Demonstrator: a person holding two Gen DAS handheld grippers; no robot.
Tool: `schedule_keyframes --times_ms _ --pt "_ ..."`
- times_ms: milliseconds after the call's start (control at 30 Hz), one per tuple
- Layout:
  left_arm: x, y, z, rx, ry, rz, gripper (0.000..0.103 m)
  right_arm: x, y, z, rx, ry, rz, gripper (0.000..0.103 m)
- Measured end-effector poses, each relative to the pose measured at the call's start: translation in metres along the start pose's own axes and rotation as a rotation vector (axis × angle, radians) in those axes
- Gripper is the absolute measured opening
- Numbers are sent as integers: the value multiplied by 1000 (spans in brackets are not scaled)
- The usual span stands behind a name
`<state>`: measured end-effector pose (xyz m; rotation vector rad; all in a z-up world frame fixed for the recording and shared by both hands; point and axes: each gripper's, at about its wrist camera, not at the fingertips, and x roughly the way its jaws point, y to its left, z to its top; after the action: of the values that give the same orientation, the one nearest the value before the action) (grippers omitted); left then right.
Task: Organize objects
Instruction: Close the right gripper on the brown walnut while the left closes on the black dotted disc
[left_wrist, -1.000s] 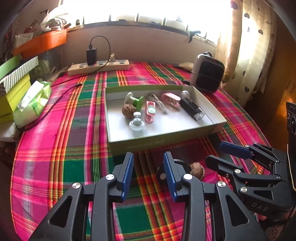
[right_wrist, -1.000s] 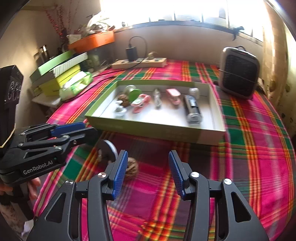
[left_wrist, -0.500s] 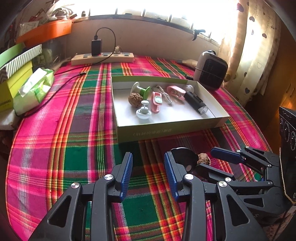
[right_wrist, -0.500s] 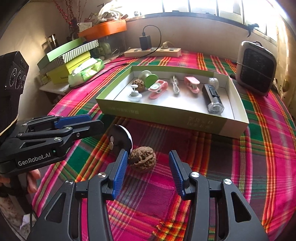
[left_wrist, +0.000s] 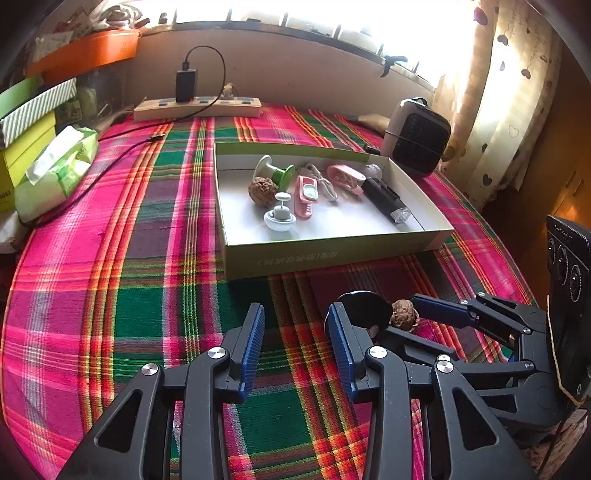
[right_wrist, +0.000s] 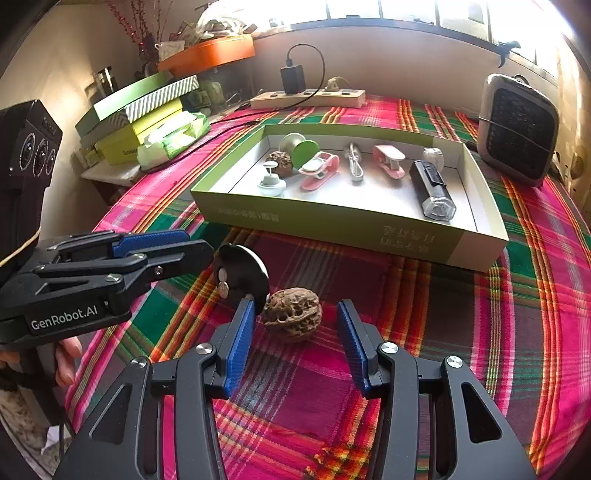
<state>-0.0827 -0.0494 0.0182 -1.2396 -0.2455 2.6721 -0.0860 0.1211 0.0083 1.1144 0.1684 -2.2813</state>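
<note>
1. The step in hand looks like the pick-up of the loose walnut (right_wrist: 291, 319), which lies on the plaid-covered counter (right_wrist: 461, 350) in front of the green-rimmed box (right_wrist: 351, 225).
2. The right gripper (right_wrist: 295, 339) straddles that walnut; its jaws are closing, the nut sits between them, and neither pad presses on it yet.
3. The left gripper (left_wrist: 295, 345) hangs released over bare cloth with nothing between its jaws.
4. A black disc (right_wrist: 242, 275) stands on edge just left of the walnut, close to the right gripper's left finger; whether it touches the nut is hard to tell from this angle.
5. The box already holds a second walnut (right_wrist: 279, 162), a green spool (right_wrist: 300, 148), pink clips and a small black torch (right_wrist: 432, 188).
6. The next move calls for the pads to close squarely on the rounded, ridged shell without nudging the disc, then a lift over the box's near wall.
</note>
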Motion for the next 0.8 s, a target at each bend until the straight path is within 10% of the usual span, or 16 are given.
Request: schedule_keyframes --times_ms 800 --pt "11 -14 3 46 33 -125 40 -7 -11 -5 13 -3 -56 34"
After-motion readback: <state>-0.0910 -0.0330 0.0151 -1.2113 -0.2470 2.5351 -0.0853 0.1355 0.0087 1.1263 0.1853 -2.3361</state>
